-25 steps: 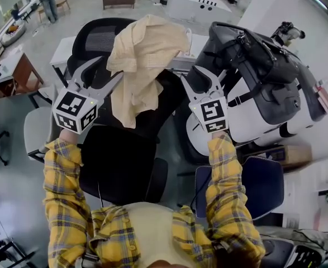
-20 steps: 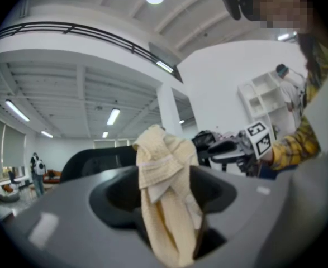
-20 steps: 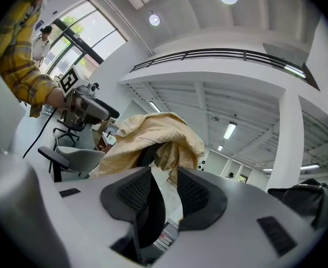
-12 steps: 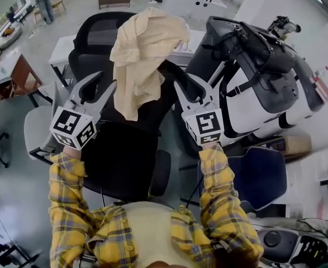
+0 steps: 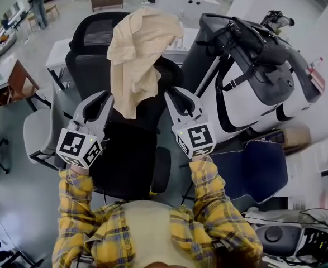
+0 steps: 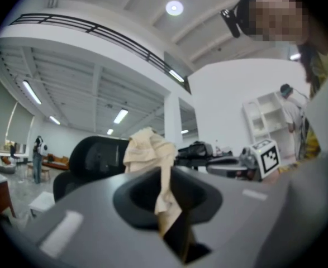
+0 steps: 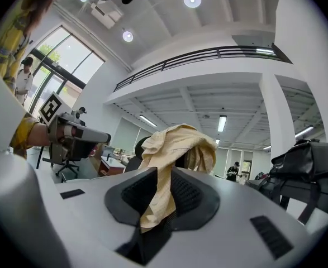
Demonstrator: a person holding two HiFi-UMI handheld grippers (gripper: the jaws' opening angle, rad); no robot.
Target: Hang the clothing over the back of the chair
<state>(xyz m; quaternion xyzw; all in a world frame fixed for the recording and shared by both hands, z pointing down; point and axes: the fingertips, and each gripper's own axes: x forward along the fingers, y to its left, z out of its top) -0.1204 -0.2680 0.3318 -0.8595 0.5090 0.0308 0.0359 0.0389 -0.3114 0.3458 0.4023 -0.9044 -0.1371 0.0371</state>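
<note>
1. The clothing (image 5: 138, 49), a cream shirt, is found draped over the top of the chair back (image 5: 166, 74). It is bunched at the crest, w/ a long tail hung down the near side toward the seat (image 5: 124, 155).
2. The L gripper (image 5: 98, 97) is held clear of the cloth, near-left of it. Its jaws have just been closing and are drawn almost together, w/ only a thin slit left and nothing between them. The shirt is only seen far off through that slit.
3. The R gripper (image 5: 179, 94) is held near-right of the hanging tail, apart from it. Its jaws have also just been closing, nearly together and empty.
4. The hang is judged done, and only the pull-back is judged left.
5. Risk 1: most of the fabric appears to be on one side, so the shirt could be dragged off the crest by its own weight, esp. if the chair is nudged.
6. Risk 2: the R gripper is close to the tail, so the hem could be snagged by a sideways move and the whole drape pulled down.
7. Risk 3: the black bag (image 5: 258, 49) stands just beside the chair on the right. If it is knocked, the chair may be jolted and the cloth shed.
8. Risk 4: a 2nd black chair (image 5: 94, 38) stands behind. If the shirt slides backward, it may end up there instead.
</note>
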